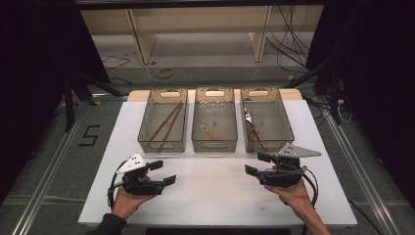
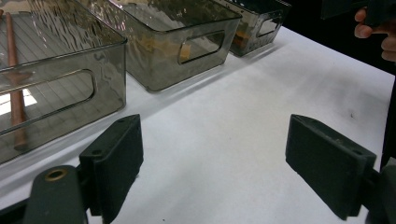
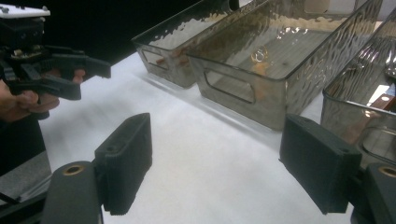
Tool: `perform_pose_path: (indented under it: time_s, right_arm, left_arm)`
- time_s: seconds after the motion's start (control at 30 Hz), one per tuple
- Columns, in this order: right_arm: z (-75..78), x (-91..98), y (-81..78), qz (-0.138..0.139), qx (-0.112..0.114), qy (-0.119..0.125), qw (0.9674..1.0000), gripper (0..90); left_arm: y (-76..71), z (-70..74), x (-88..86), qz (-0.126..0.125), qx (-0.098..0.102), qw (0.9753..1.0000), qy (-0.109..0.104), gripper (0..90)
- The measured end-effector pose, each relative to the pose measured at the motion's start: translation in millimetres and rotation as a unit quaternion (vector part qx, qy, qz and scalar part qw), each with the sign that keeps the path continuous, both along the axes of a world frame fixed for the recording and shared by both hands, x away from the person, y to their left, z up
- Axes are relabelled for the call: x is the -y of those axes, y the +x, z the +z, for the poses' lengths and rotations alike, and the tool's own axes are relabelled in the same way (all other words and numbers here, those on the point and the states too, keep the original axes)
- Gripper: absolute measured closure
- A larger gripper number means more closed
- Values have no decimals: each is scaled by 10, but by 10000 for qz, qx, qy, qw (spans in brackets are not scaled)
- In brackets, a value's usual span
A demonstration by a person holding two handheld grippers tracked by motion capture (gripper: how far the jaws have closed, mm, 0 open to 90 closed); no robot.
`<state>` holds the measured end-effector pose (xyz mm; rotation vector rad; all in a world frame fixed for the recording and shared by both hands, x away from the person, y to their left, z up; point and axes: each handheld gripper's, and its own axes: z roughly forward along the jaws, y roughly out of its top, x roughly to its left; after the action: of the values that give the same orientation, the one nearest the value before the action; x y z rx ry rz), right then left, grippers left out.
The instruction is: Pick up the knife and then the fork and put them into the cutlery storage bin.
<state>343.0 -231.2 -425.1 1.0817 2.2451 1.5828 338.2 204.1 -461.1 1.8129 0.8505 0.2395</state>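
I had both the left gripper (image 1: 162,172) and right gripper (image 1: 256,163) released, holding nothing, above the white table (image 1: 215,193). The nearest thing (cutlery (image 1: 252,128) in the right bin (image 1: 266,119)) lay just beyond the right gripper. I judged a straight descent best, jaws astride one handle, clear of the wall.

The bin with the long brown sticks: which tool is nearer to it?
Left. The left tool sits just below that bin; the right tool is below the bin with cutlery.
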Motion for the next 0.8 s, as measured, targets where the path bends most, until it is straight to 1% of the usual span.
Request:
perform_pose_path:
  time_s: [0.23, 0.37, 0.43, 0.63, 0.8]
  right_arm:
    - [-75, 29, -108, -18, 82, 29, 10000, 258]
    - [-137, 64, -142, -60, 112, -97, 9999, 258]
    - [-152, 84, -153, -80, 86, -75, 9999, 259]
    - [-157, 105, -162, -129, 141, -8, 9998, 257]
    - [-153, 105, -166, -142, 172, -11, 9998, 255]
  left_arm:
    - [-1, -3, 8, -34, -31, 10000, 1, 187]
    - [-1, -5, 12, -52, -31, 10000, 22, 187]
    - [1, -5, 12, -58, -26, 10000, 28, 187]
    - [1, -6, 14, -67, -28, 10000, 27, 187]
    - [1, -6, 15, -70, -27, 10000, 32, 187]
